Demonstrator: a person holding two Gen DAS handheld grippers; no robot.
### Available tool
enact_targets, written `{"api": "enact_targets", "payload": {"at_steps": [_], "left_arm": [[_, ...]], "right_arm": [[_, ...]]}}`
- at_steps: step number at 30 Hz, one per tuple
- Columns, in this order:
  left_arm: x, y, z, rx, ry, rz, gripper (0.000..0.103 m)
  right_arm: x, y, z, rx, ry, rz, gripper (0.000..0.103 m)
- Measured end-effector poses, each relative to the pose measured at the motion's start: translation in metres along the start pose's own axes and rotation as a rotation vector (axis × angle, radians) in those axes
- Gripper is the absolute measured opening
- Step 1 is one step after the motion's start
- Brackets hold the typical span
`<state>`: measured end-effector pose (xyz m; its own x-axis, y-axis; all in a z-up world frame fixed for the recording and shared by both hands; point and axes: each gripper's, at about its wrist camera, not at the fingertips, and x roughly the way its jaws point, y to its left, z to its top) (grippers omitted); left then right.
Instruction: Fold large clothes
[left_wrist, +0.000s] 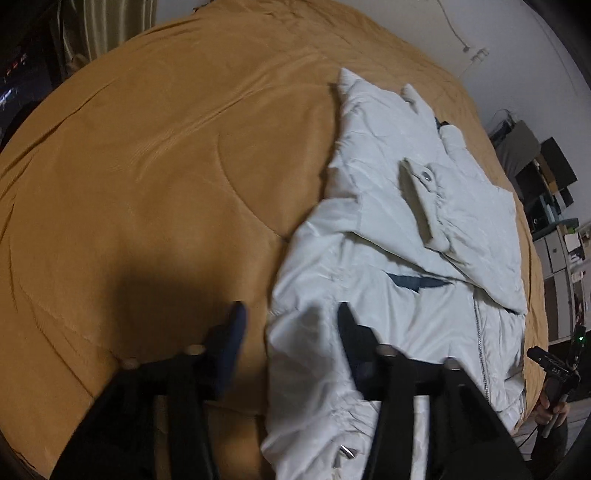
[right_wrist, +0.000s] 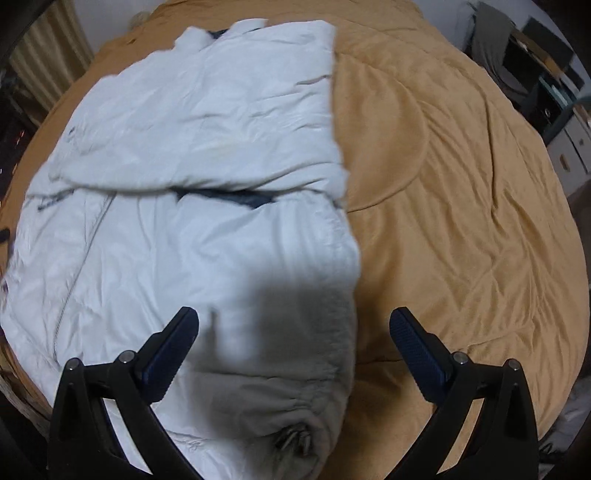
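Beneath both spread grippers (left_wrist: 291, 314) (right_wrist: 295, 325), white jacket (right_wrist: 207, 147).

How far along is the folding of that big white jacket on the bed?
Partly done: the white jacket lies zipped on the tan bedspread with its sleeves folded across the chest. Both the left gripper and right gripper hover open near the hem, holding nothing. Folding the body up remains.

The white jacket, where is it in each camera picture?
Left wrist view: the white jacket fills the right half, running from the middle down to the bottom edge.
Right wrist view: the white jacket fills the left half, top to bottom.
Shared landmark: the dark blue gap under the folded sleeve.
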<state>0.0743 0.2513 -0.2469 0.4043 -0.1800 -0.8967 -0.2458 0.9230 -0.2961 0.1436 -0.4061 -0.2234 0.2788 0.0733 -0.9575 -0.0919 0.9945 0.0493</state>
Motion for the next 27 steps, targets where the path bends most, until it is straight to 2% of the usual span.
{"api": "enact_targets", "payload": {"at_steps": [1,3,5,7,9,12,13,15,17,18,20,21,23,25,26,27], "left_arm": [[0.003,0.009,0.009,-0.019,-0.009,-0.014,0.082],[0.012,0.019,0.023,-0.059,0.015,-0.060,0.082],[0.026,0.020,0.037,-0.088,0.032,-0.118,0.082],[0.044,0.010,0.051,-0.078,0.067,-0.224,0.082],[0.064,0.003,0.058,-0.073,0.135,-0.340,0.082],[0.096,0.002,0.057,-0.073,0.234,-0.374,0.082],[0.100,0.000,0.053,-0.064,0.243,-0.376,0.083],[0.093,-0.004,0.043,-0.023,0.215,-0.402,0.087],[0.089,-0.007,0.029,0.001,0.235,-0.464,0.087],[0.087,-0.010,0.020,0.012,0.252,-0.485,0.088],[0.084,-0.016,-0.001,0.043,0.306,-0.534,0.088],[0.082,-0.018,-0.013,0.059,0.327,-0.560,0.088],[0.078,-0.019,-0.031,0.067,0.341,-0.598,0.088],[0.072,-0.019,-0.045,0.072,0.335,-0.630,0.088],[0.070,-0.020,-0.049,0.080,0.327,-0.615,0.087],[0.070,-0.022,-0.050,0.082,0.319,-0.591,0.086]], "right_arm": [[0.003,-0.013,0.007,0.055,0.015,0.029,0.103],[0.010,-0.035,0.020,0.144,0.048,0.065,0.103],[0.018,-0.044,0.030,0.164,0.061,0.110,0.103],[0.029,-0.048,0.042,0.175,0.075,0.142,0.103],[0.042,-0.053,0.057,0.192,0.087,0.214,0.103],[0.063,-0.053,0.063,0.214,0.128,0.346,0.103],[0.073,-0.055,0.065,0.221,0.158,0.378,0.103],[0.084,-0.053,0.055,0.209,0.204,0.399,0.103],[0.076,-0.045,0.035,0.162,0.198,0.416,0.103],[0.070,-0.042,0.026,0.145,0.199,0.454,0.103],[0.061,-0.032,0.008,0.138,0.224,0.593,0.103],[0.057,-0.028,0.000,0.125,0.224,0.619,0.103],[0.050,-0.023,-0.016,0.087,0.211,0.604,0.103],[0.048,-0.017,-0.034,0.070,0.245,0.636,0.103],[0.047,-0.013,-0.040,0.055,0.256,0.650,0.100],[0.044,-0.010,-0.046,0.031,0.248,0.636,0.091]]}}
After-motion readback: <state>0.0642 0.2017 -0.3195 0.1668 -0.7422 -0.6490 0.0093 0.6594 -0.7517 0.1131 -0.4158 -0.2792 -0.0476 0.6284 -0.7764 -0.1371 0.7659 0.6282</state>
